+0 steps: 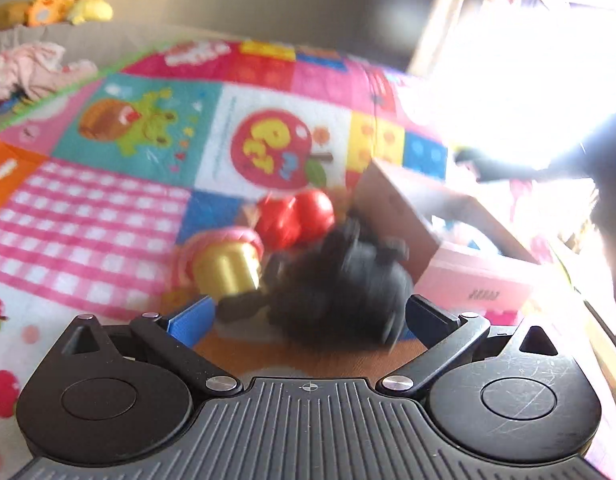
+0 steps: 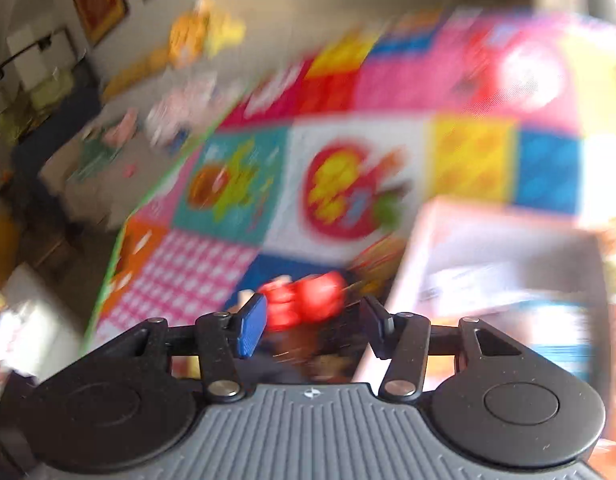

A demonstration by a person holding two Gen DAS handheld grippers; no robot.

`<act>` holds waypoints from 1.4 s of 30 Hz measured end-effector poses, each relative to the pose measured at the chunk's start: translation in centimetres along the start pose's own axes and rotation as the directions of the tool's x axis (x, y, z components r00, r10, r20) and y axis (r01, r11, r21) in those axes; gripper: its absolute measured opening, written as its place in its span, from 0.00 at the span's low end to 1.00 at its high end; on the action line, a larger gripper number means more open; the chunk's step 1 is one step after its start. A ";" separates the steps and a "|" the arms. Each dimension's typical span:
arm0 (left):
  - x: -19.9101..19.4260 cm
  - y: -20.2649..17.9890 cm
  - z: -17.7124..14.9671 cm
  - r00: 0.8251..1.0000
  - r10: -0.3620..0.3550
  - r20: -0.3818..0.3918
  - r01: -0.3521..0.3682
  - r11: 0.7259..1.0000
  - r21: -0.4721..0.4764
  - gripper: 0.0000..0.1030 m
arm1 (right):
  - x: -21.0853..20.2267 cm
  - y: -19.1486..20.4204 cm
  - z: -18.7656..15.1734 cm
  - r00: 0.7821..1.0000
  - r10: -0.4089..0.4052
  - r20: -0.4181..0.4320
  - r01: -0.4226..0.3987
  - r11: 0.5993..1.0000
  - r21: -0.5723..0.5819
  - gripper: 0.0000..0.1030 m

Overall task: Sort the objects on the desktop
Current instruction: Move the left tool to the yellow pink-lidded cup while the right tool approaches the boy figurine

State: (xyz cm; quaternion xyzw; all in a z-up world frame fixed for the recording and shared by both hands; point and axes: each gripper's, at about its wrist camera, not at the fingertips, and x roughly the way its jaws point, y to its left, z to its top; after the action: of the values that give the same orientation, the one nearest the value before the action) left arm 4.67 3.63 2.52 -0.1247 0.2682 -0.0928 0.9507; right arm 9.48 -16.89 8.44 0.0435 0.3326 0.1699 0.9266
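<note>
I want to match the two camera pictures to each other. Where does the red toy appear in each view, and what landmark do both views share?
Left wrist view: the red toy lies a little below the middle, on the play mat, behind a black object.
Right wrist view: the red toy sits low in the middle, just beyond the fingertips, blurred.
Shared landmark: the red apple picture printed on the mat, above the toy in both.

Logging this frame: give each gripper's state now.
Left gripper: open around the black toy; grip cannot be told.
Right gripper: open, holding nothing.
</note>
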 end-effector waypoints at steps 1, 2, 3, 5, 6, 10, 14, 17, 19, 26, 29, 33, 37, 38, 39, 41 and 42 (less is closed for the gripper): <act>-0.3 -0.6 0.2 1.000 -0.004 0.014 0.003 1.000 0.014 1.00 | -1.1 -0.4 -1.3 0.999 -0.030 0.028 0.030 1.000 -0.004 0.50; -0.3 -1.4 0.5 1.000 -0.007 0.021 0.006 0.999 0.049 1.00 | -1.9 -0.7 -2.6 0.998 -0.050 0.038 0.050 0.999 -0.002 0.50; -0.2 -2.3 0.6 1.000 -0.003 0.023 0.001 0.995 0.101 1.00 | -2.3 -1.2 -3.7 0.997 -0.060 0.038 0.060 0.998 0.002 0.50; 0.5 -4.1 0.6 0.999 0.040 0.007 -0.040 0.975 0.218 1.00 | -2.2 -1.8 -5.7 0.995 -0.096 0.031 0.096 0.995 -0.004 0.51; 1.0 -4.7 0.4 0.998 0.069 -0.005 -0.065 0.963 0.260 1.00 | -1.9 -2.1 -6.6 0.994 -0.106 0.018 0.106 0.994 -0.010 0.51; 1.4 -4.7 -0.1 0.986 0.167 -0.021 -0.152 0.938 0.311 1.00 | -0.3 -2.9 -8.6 0.997 -0.067 -0.043 0.068 0.997 0.022 0.51; 0.7 -3.2 0.0 0.971 0.237 0.017 -0.229 0.914 0.334 1.00 | 1.1 -0.9 -9.4 0.998 -0.042 -0.046 0.041 0.999 -0.027 0.51; 0.4 -2.0 0.7 0.941 0.328 0.078 -0.335 0.882 0.332 1.00 | 2.4 2.2 -9.7 0.997 -0.075 -0.015 0.072 0.985 -0.158 0.51; 0.0 -0.5 1.5 0.953 0.297 0.062 -0.303 0.918 0.256 1.00 | 3.0 4.3 -9.8 0.995 -0.098 0.024 0.101 0.963 -0.250 0.50; -1.8 4.8 3.1 0.994 0.113 0.012 -0.111 0.990 -0.088 1.00 | 6.7 10.3 -10.7 0.962 -0.228 0.153 0.274 0.776 -0.567 0.44; -2.5 5.1 3.0 0.992 0.123 0.028 -0.120 0.989 -0.090 1.00 | 8.8 11.1 -10.7 0.947 -0.280 0.160 0.318 0.732 -0.603 0.42; -3.0 4.9 2.7 0.990 0.135 0.041 -0.132 0.989 -0.070 1.00 | 10.0 11.2 -10.7 0.950 -0.293 0.105 0.294 0.736 -0.610 0.31; -3.3 4.9 2.8 0.980 0.190 0.063 -0.186 0.980 -0.063 1.00 | 8.1 11.1 -11.6 0.956 -0.266 0.121 0.281 0.727 -0.626 0.13; -3.3 4.7 2.8 0.974 0.216 0.073 -0.214 0.976 -0.040 1.00 | 7.1 11.0 -11.9 0.962 -0.246 0.119 0.265 0.730 -0.630 0.04; -3.2 4.5 2.9 0.967 0.240 0.083 -0.241 0.971 -0.010 1.00 | 6.1 10.9 -12.4 0.965 -0.233 0.122 0.257 0.728 -0.636 0.04; -2.8 4.5 3.0 0.958 0.272 0.089 -0.277 0.960 0.045 1.00 | 4.0 10.5 -13.3 0.970 -0.216 0.108 0.234 0.728 -0.644 0.04; -2.6 4.7 3.1 0.954 0.287 0.085 -0.292 0.955 0.048 1.00 | 3.1 10.1 -13.7 0.973 -0.209 0.094 0.220 0.734 -0.642 0.04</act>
State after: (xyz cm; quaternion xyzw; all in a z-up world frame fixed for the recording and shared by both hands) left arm 4.66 9.34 5.02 -0.0591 0.2438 0.0445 0.9670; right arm 0.20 -6.80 -2.07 -0.3170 0.2487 0.1661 0.9000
